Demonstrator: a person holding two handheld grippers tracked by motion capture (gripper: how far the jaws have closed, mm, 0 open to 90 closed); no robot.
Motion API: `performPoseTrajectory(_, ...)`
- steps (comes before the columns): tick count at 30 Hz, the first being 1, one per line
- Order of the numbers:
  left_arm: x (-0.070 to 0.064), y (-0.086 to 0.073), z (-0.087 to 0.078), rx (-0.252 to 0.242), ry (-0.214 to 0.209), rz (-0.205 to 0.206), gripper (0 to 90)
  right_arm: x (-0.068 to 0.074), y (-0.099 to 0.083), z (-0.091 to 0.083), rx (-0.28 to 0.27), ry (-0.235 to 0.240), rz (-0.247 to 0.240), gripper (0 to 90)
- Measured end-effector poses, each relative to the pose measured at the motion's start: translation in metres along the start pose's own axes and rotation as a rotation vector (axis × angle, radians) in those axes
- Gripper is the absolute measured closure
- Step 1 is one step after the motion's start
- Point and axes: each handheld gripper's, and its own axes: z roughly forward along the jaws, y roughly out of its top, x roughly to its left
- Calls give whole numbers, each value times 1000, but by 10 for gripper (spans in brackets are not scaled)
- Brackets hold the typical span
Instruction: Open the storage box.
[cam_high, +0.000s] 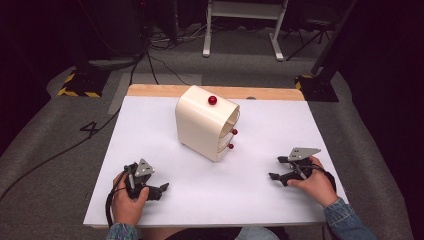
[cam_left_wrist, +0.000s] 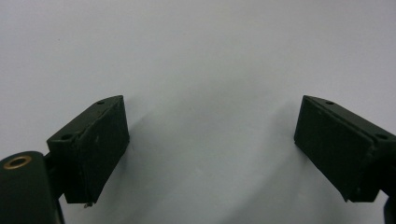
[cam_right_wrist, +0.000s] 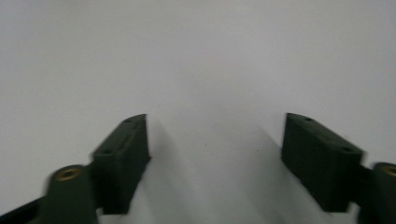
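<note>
A cream cabinet with rounded top stands near the middle back of the white table. It has a red knob on top and two small red drawer knobs on its right face. My left gripper rests on the table at the front left, held by a hand, jaws wide apart over bare white surface. My right gripper sits at the front right, open too, jaws pointing left with nothing between them.
A wooden strip edges the table's far side. Beyond it on the grey floor are cables, a white stand's legs and yellow-black taped bases at both sides.
</note>
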Motion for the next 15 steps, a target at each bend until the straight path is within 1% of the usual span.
performPoseTrajectory(1, 0, 0, 0, -1, 0, -1, 104, -1, 2, -2, 6, 7, -9, 406)
performPoseTrajectory(2, 0, 0, 0, -1, 0, -1, 104, -1, 2, -2, 6, 7, -9, 406)
performPoseTrajectory(3, 0, 0, 0, -1, 0, 0, 104, 0, 6, -7, 6, 18, -2, 415)
performPoseTrajectory(9, 0, 0, 0, -2, 1, -1, 104, 5, 22, -20, -57, 42, -42, 423)
performPoseTrajectory(12, 0, 0, 0, -1, 0, 0, 104, 8, 30, -24, -125, 65, -34, 430)
performPoseTrajectory(13, 0, 0, 0, -1, 0, 0, 104, 8, 30, -24, -125, 65, -34, 430)
performPoseTrajectory(15, 0, 0, 0, -1, 0, 0, 104, 10, 35, -26, -169, 80, -27, 440)
